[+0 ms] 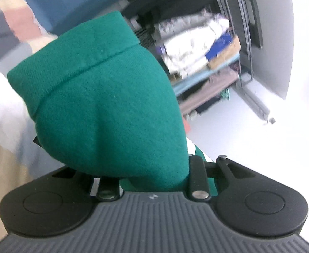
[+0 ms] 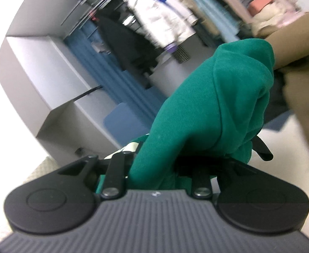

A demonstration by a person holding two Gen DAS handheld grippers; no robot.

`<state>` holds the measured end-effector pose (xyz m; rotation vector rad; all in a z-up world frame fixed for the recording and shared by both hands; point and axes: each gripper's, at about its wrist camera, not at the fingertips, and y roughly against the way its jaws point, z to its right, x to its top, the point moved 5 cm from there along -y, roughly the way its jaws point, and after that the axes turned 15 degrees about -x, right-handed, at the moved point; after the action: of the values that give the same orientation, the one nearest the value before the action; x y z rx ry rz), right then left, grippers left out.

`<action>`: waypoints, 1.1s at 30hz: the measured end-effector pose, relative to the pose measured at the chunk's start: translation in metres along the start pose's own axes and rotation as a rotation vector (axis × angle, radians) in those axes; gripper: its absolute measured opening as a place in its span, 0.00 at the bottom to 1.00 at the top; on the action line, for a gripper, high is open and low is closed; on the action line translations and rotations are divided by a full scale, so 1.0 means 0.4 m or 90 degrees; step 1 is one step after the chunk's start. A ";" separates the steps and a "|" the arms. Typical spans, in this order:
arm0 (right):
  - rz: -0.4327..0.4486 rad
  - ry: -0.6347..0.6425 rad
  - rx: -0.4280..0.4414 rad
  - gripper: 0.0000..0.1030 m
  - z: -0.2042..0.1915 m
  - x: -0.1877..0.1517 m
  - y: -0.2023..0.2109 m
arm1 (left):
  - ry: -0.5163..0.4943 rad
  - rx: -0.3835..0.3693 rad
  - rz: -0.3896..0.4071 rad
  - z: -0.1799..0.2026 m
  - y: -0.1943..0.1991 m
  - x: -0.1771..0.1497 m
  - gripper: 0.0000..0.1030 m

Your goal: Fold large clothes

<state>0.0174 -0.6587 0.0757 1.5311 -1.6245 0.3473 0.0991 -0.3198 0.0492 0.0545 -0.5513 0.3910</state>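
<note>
A green knit garment [image 1: 103, 97] with a ribbed band [image 1: 70, 48] fills the middle of the left wrist view. It is bunched over my left gripper [image 1: 112, 141], which is shut on it; only a black fingertip [image 1: 36, 141] pokes out at the left. A white stripe of the same garment [image 1: 191, 147] shows near the right finger. In the right wrist view more of the green garment [image 2: 213, 97] is draped over my right gripper [image 2: 198, 147], also shut on it, with one black fingertip [image 2: 264, 149] showing. Both grippers are held up, pointing nearly level.
A rack of hanging clothes [image 1: 196, 48] [image 2: 160, 21] stands ahead, blurred. A blue curtain [image 2: 112, 69] and a grey cabinet [image 2: 38, 69] are at the left of the right wrist view, and a brown cloth [image 2: 302, 84] is at its right. Pale floor [image 1: 239, 137] lies below.
</note>
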 end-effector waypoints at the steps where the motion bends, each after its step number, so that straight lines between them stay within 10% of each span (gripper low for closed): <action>1: 0.004 -0.002 -0.010 0.29 0.038 0.001 0.013 | 0.002 -0.001 -0.010 -0.015 -0.030 -0.015 0.31; 11: -0.012 -0.085 -0.081 0.29 0.252 -0.115 -0.002 | -0.010 0.044 -0.116 -0.162 -0.213 -0.130 0.31; 33: -0.038 -0.217 -0.020 0.29 0.445 -0.397 -0.022 | -0.036 0.087 -0.159 -0.454 -0.102 -0.213 0.43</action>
<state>-0.0617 -0.6783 -0.1488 1.6783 -1.8286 0.0268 0.1386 -0.3593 -0.1478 0.2633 -0.5652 0.1838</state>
